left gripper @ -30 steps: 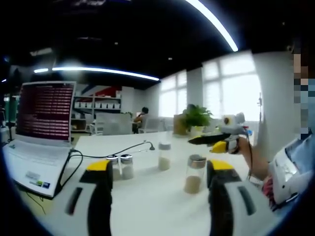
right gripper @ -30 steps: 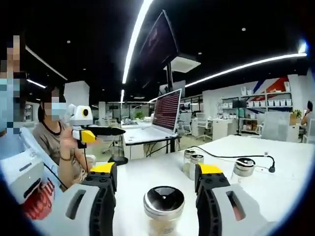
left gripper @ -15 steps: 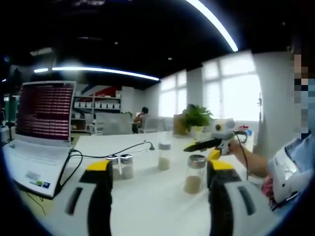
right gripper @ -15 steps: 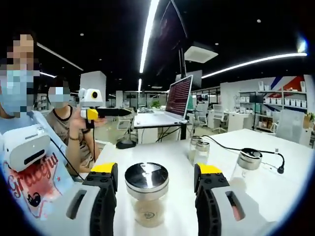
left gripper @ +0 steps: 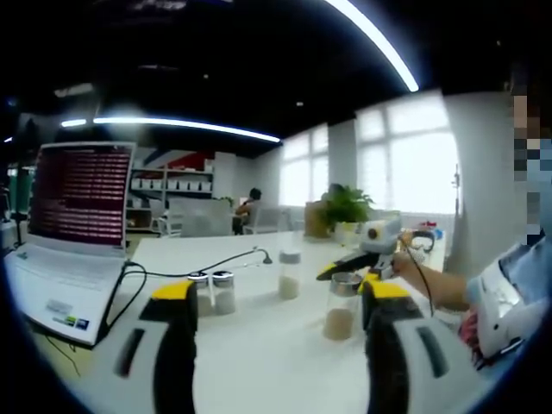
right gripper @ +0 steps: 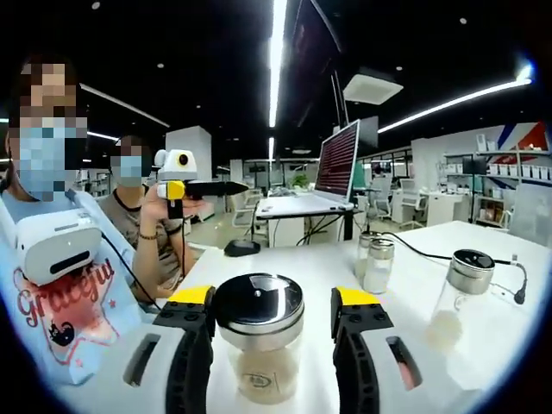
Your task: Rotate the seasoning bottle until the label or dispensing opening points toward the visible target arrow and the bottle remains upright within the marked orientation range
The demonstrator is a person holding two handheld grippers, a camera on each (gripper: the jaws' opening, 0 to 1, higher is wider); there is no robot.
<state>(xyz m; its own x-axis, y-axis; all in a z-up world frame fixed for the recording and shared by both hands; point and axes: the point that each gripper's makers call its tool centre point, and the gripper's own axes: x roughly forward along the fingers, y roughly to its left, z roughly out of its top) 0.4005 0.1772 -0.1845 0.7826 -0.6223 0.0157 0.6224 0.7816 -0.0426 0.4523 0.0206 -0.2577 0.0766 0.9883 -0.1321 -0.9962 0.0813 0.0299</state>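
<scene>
— Glass, with a steel cap: the seasoning bottle point(right gripper: 258, 345) sits at the bottom centre of the right gripper view, upright on the white table point(right gripper: 302, 276), right between the jaws of the right gripper point(right gripper: 272, 321).

— Is it gripped?

— Not that I can see. The jaws stand apart with the bottle between their yellow tips, a sliver of gap on each side. I'd call that gripper spread wide, in the closing-in step before the turn.

— And the other one?

— The left gripper point(left gripper: 274, 297) is unclenched too, holding nothing, low in the left gripper view. That view has the bottle point(left gripper: 340, 305) at centre right, with the right gripper point(left gripper: 362, 256) at it from above right.

— What does the next move need?

— My guess: squeeze the jaws evenly on the glass below the cap, then twist about the bottle's own axis without tipping it. I can't find any arrow or marked range on the table, so how far to turn is unclear.

— How does the bottle look?

— Clear walls, pale brown powder in the lower part, a small dark emblem low on the front, a shiny rounded cap. Smooth glass could slip in a light hold.
</scene>
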